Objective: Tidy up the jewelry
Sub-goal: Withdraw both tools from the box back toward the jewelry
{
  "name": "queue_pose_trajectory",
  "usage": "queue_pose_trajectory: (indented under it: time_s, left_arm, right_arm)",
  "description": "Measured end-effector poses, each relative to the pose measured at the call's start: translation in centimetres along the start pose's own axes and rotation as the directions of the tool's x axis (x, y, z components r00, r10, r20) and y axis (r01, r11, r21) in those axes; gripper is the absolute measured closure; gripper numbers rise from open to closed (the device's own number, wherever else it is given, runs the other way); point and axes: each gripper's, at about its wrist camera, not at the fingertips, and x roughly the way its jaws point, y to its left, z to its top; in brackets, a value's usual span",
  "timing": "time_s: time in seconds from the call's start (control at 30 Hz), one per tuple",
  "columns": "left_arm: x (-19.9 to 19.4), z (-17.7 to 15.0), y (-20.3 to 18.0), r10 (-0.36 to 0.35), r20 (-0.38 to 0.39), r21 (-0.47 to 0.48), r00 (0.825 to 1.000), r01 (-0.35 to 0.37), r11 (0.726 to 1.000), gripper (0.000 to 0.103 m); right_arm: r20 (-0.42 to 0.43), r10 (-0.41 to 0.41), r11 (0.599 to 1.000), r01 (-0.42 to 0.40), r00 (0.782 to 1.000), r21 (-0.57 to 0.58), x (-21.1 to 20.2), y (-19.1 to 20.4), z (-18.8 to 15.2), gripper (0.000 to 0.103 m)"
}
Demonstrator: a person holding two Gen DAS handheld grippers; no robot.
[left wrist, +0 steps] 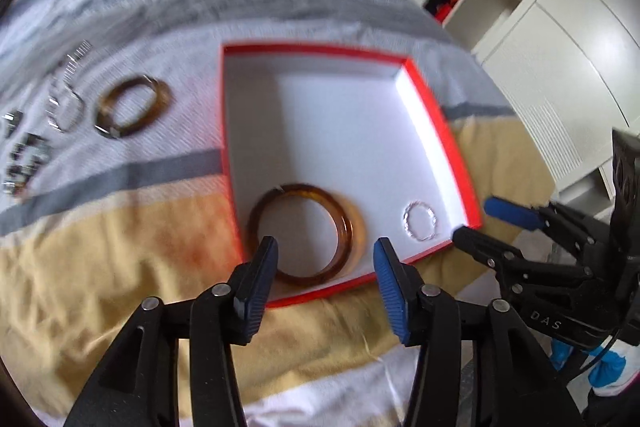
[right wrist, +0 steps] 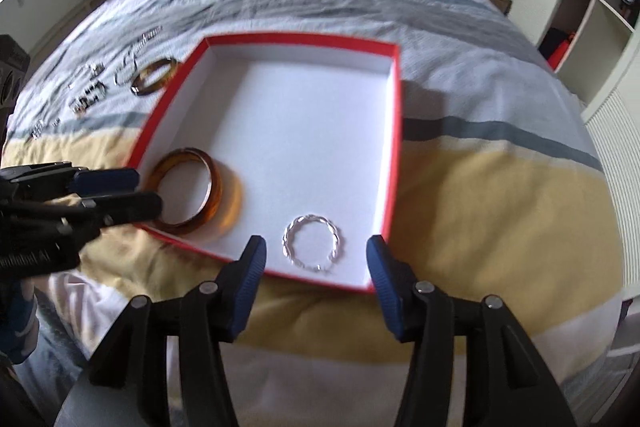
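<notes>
Both grippers, left gripper (left wrist: 324, 259) and right gripper (right wrist: 316, 259), hang jaws apart, holding nothing; amber bangle (left wrist: 300, 233) and silver bracelet (right wrist: 312, 242) sit inside the red box (right wrist: 394, 147); next one, the second amber bangle (left wrist: 132, 106), is best pinched across its rim and set into bare floor, probably.

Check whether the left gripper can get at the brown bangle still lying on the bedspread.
Probably yes: the brown bangle lies uncovered on the bedspread, left of the red box, and the left gripper is open and empty.

Colours on my bed

My tongs (right wrist: 316, 269) have blue pads on black arms; the box (right wrist: 394, 163) is red outside, white inside, holding an amber bangle (right wrist: 208, 195) and silver bracelet (right wrist: 312, 241); the bedspread (right wrist: 480, 187) is striped yellow, grey, white.
</notes>
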Motion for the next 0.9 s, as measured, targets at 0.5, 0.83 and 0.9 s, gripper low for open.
queue_pose_trajectory:
  time_s: [0.5, 0.83, 0.9]
  left_arm:
    - [-18.4, -7.2, -2.1, 0.269, 0.387, 0.025, 0.882, -0.301, 0.953, 0.018]
    - [-26.1, -14.0, 1.6, 0.393, 0.478, -0.064, 0.786, -0.415, 0.907, 0.007]
    - [-27.3, -15.1, 2.5, 0.418, 0.484, -0.091, 0.769, -0.431, 0.898, 0.006]
  right_arm:
    - [0.277, 0.081, 0.996, -0.087, 0.957, 0.010, -13.9, 9.0, -4.6, 0.053]
    - [0.363, 0.136, 0.991, -0.122, 0.922, -0.060, -18.8, 17.3, -7.0, 0.053]
    - [0.370, 0.138, 0.990, -0.125, 0.919, -0.060, -19.2, 18.4, -7.2, 0.053]
